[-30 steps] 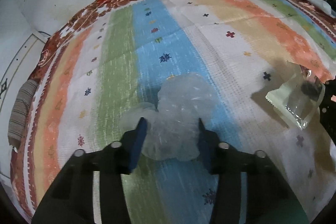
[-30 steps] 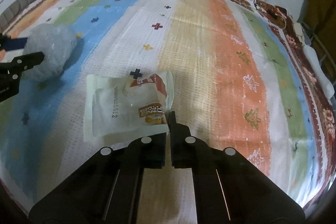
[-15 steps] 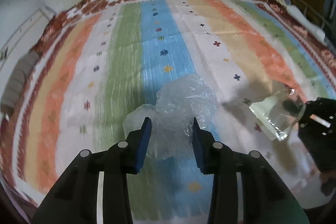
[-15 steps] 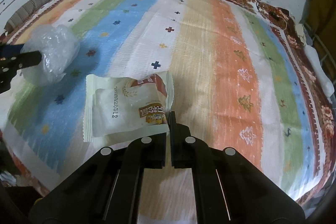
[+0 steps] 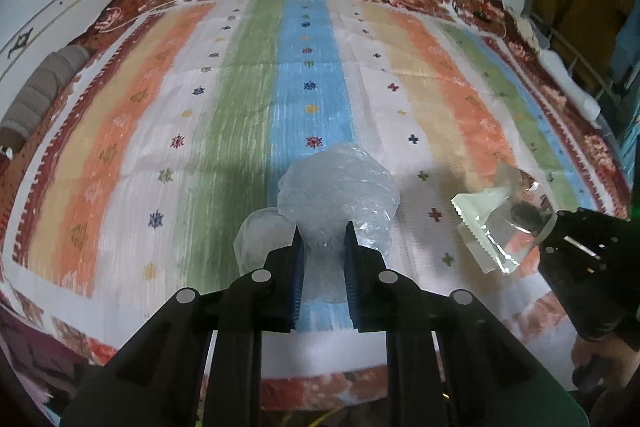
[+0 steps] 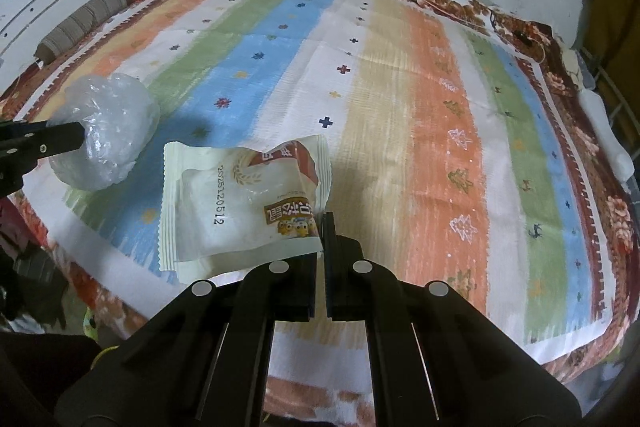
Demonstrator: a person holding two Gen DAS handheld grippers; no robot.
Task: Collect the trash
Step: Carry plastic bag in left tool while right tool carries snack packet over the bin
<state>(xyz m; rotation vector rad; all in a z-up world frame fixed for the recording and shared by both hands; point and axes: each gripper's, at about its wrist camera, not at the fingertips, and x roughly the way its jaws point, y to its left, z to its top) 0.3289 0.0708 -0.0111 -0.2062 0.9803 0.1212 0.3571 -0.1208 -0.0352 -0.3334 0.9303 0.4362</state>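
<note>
Left gripper (image 5: 322, 233) at six o'clock: jaws closing narrow on the crumpled clear plastic bag (image 5: 340, 193), above the striped bed cover (image 5: 244, 99). Right gripper (image 6: 322, 227): jaws fully closed, pinching the snack wrapper (image 6: 240, 205) by its corner; only this view shows the wrapper's printed face.
</note>
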